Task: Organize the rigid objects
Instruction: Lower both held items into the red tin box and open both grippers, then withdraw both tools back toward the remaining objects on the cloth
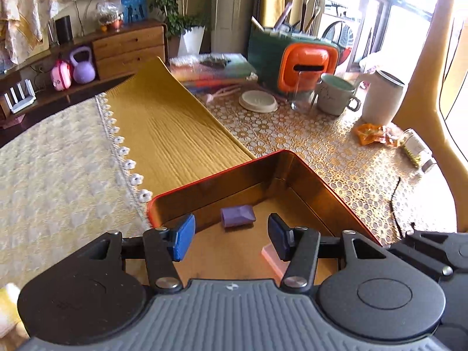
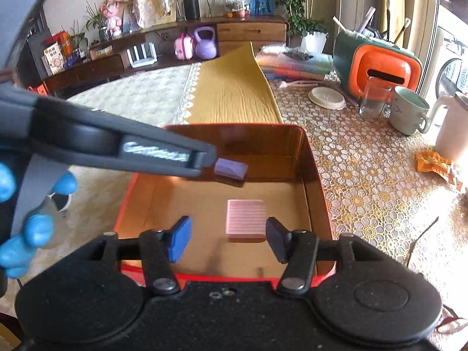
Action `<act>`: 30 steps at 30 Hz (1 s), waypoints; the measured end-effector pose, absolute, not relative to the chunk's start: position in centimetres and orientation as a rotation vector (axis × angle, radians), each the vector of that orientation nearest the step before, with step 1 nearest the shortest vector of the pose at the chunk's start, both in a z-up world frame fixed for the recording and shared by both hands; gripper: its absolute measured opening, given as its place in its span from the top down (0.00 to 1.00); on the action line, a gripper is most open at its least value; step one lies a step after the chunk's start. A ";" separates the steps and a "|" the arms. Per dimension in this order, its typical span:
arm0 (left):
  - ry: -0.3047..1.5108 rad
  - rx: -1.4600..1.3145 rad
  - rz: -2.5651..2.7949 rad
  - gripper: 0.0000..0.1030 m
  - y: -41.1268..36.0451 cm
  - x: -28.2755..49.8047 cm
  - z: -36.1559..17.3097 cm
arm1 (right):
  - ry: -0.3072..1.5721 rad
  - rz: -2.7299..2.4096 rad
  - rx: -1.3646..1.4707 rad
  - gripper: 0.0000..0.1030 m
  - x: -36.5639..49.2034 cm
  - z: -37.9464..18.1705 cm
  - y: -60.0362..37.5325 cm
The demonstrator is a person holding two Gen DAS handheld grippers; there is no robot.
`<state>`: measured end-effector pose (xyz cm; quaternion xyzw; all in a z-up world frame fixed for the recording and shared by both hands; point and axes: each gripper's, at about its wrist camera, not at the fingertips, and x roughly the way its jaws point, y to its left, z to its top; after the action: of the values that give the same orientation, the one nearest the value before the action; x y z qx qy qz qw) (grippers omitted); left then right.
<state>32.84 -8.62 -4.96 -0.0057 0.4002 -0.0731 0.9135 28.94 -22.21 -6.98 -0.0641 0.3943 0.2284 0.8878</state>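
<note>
Both blocks lie flat on the floor of the red-rimmed tin (image 2: pixel 318 175) on the desk (image 2: pixel 365 175), apart from each other: the purple block (image 2: pixel 231 169) farther in, the pink ridged block (image 2: pixel 245 219) nearer. The left gripper (image 1: pixel 231 234) and right gripper (image 2: pixel 228 237) hang spread above them, holding nothing. Both blocks look small, light and stiff; pinching across the short flat sides should hold.

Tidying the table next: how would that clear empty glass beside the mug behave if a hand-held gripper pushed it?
The glass stands tall and narrow, so a high push would probably tip it. Its smooth wall looks slippery. It is likely fragile, and the mug stands close beside it.
</note>
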 end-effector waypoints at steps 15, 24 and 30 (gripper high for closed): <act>0.738 0.006 -0.129 0.47 -3.8 23.2 -1.0 | 0.737 0.498 -0.122 0.30 23.3 -3.5 -20.7; 0.707 0.016 -0.098 0.34 -1.1 17.6 -0.3 | 0.696 0.553 -0.145 0.22 19.9 -2.6 -19.0; 0.677 -0.022 -0.040 0.30 1.7 14.2 -0.2 | 0.673 0.593 -0.148 0.17 17.9 -2.4 -17.9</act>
<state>14.25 1.73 -0.25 -0.0108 0.3322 -0.0195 0.9429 17.94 -17.95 -2.39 -0.0715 0.3251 0.2866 0.8984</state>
